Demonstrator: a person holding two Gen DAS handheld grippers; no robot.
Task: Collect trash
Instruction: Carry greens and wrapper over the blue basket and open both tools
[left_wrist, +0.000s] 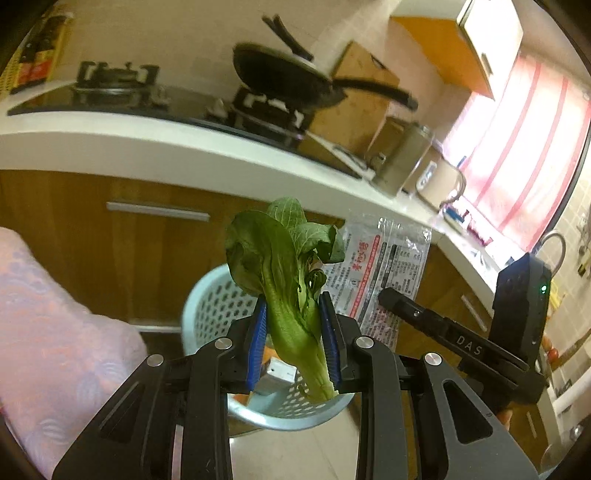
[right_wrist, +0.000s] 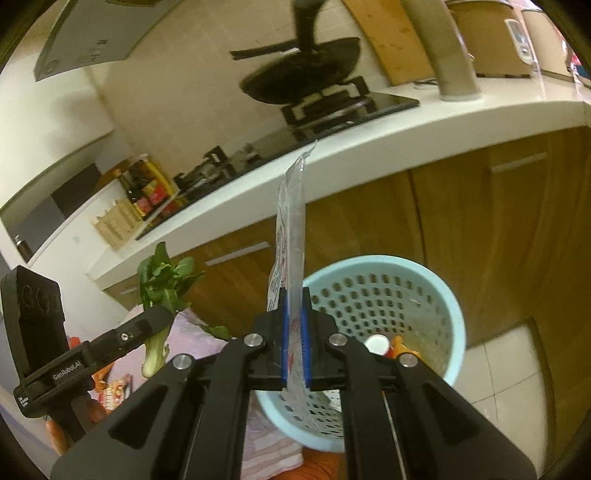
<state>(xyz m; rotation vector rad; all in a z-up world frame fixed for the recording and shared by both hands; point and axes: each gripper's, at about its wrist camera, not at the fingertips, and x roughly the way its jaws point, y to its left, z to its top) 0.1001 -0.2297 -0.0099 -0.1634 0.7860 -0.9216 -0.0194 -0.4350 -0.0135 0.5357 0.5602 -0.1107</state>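
Observation:
My left gripper (left_wrist: 293, 306) is shut on a green leafy vegetable (left_wrist: 284, 266), held upright above a light blue perforated trash basket (left_wrist: 210, 302). My right gripper (right_wrist: 294, 295) is shut on a clear printed plastic wrapper (right_wrist: 291, 221), held edge-on above the same basket (right_wrist: 424, 280). The wrapper also shows in the left wrist view (left_wrist: 380, 269), to the right of the vegetable. The vegetable also shows in the right wrist view (right_wrist: 162, 280), to the left. The basket holds a white cap (right_wrist: 376, 343) and orange scraps.
A white counter (left_wrist: 147, 144) with a black gas hob (left_wrist: 122, 92) and a black pan (left_wrist: 284, 77) runs behind. Wooden cabinet doors (right_wrist: 480, 229) stand below it. A pink cloth (left_wrist: 48, 325) lies at the left. The floor is pale tile (right_wrist: 509, 373).

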